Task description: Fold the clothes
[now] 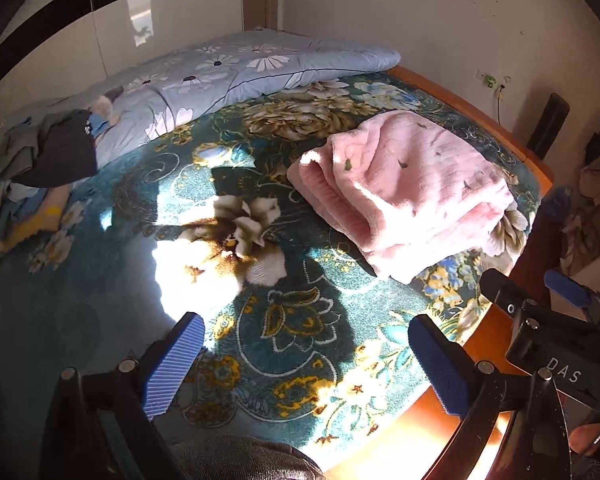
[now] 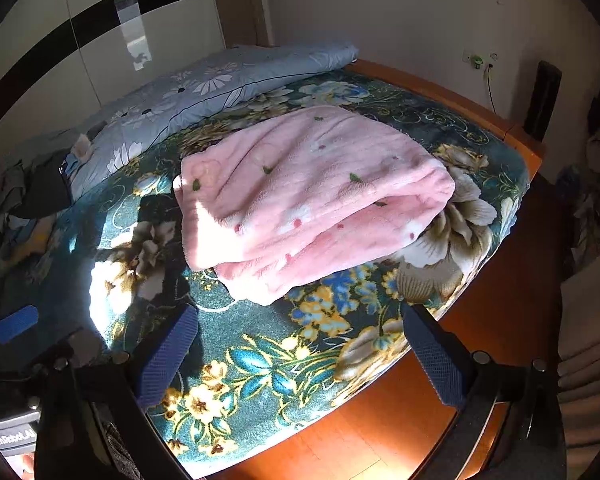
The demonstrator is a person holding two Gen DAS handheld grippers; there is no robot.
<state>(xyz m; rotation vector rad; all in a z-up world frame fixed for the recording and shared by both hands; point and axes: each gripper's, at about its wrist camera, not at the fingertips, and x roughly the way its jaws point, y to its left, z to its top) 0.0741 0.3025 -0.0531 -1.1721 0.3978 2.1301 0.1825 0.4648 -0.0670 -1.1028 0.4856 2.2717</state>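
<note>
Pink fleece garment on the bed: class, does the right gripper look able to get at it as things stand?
Probably yes. The right gripper is open and points at the pink fleece garment, with only bare floral bedspread between them; nothing blocks the way.

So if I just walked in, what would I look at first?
Probably the fluffy pink garment, folded into a thick bundle on the bed's flowery teal blanket, near the corner by the wooden frame. Next, the bright patch of sunlight splashed across the blanket to its left. At the far side lies a pale blue daisy quilt, with a pile of dark and grey clothes at its left end.
</note>
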